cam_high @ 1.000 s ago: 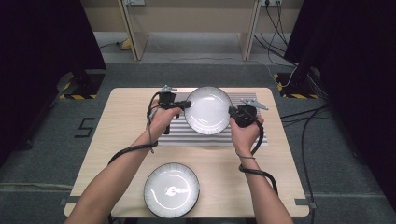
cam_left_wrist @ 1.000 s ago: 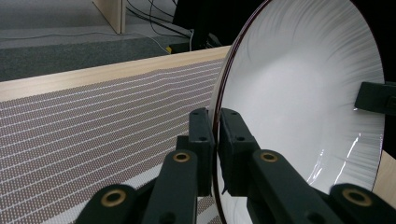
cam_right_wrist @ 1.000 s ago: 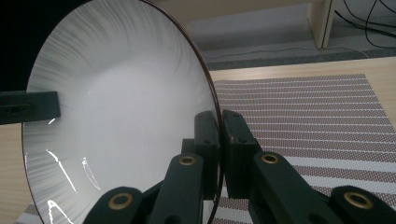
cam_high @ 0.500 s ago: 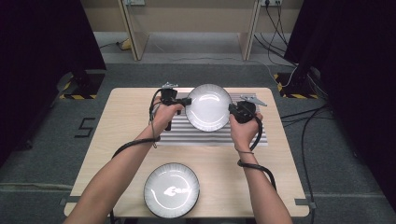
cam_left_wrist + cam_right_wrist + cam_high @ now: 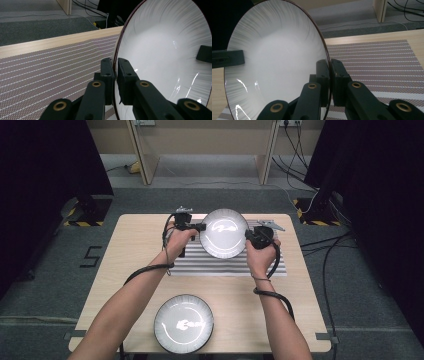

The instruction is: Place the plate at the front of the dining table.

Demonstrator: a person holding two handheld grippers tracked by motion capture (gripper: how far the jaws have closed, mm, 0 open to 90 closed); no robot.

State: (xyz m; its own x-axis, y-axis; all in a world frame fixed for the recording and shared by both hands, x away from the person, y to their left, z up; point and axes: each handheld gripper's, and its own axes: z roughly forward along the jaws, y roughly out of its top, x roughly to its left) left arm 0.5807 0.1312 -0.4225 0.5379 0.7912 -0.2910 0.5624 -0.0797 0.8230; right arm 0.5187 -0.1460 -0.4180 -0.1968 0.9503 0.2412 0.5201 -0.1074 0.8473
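Left tongs and right tongs clamp white plate rim at nine and three o'clock, above striped mat

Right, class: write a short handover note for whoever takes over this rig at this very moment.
Left gripper: shut on the left rim of the held plate.
Right gripper: shut on its right rim.
The plate is up on edge, lifted between the two grippers above the striped mat.
A second plate lies flat at the table's near edge, untouched.
Done: one plate gripped on both sides and raised.
Left: probably set it down, likely on the mat; then perhaps deal with the second plate.
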